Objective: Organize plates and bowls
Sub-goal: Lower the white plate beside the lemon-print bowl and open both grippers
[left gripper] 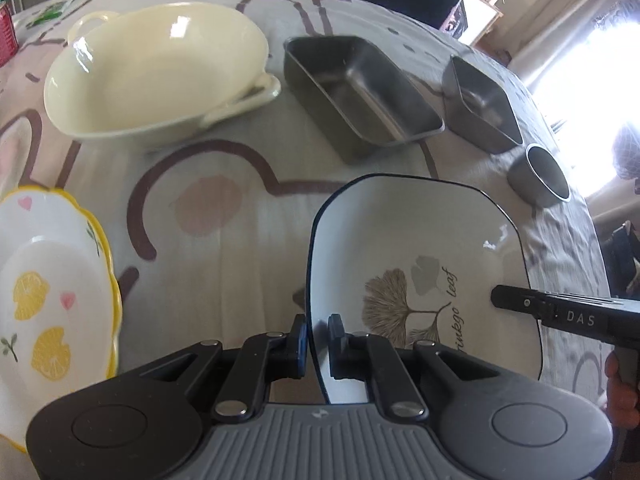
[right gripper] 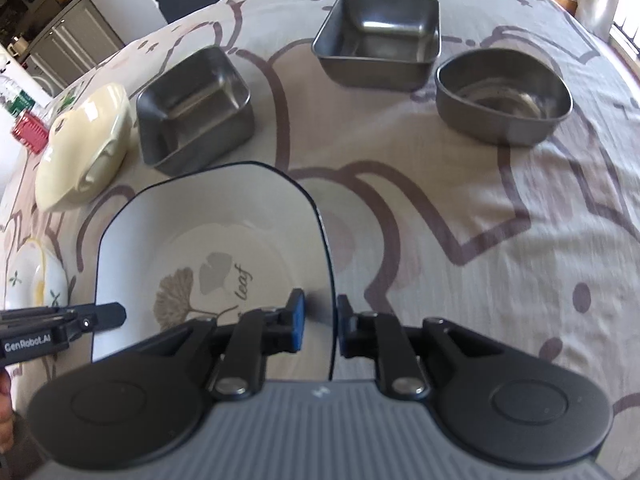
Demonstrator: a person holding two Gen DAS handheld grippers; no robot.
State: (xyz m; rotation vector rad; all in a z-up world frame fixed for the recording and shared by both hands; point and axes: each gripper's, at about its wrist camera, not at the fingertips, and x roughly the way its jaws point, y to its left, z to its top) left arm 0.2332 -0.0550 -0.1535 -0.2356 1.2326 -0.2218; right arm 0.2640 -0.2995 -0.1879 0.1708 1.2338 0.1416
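A square white plate (left gripper: 420, 232) with a dark rim and a ginkgo-leaf print lies low over the patterned tablecloth, between my two grippers. My left gripper (left gripper: 317, 340) is shut on its left rim, one pad on each side. In the right wrist view the same plate (right gripper: 192, 224) fills the lower left. There my right gripper (right gripper: 321, 320) straddles the plate's right rim with a visible gap at the blue pad, so it is open. One finger of the right gripper shows over the plate's right side in the left wrist view.
Behind the plate stand a cream two-handled bowl (left gripper: 156, 72), a rectangular steel tray (left gripper: 360, 92), a square steel dish (left gripper: 480, 100) and a round steel bowl (left gripper: 540, 176). A lemon-print plate (left gripper: 44, 300) with a yellow rim lies at the left. The table edge curves away at the right.
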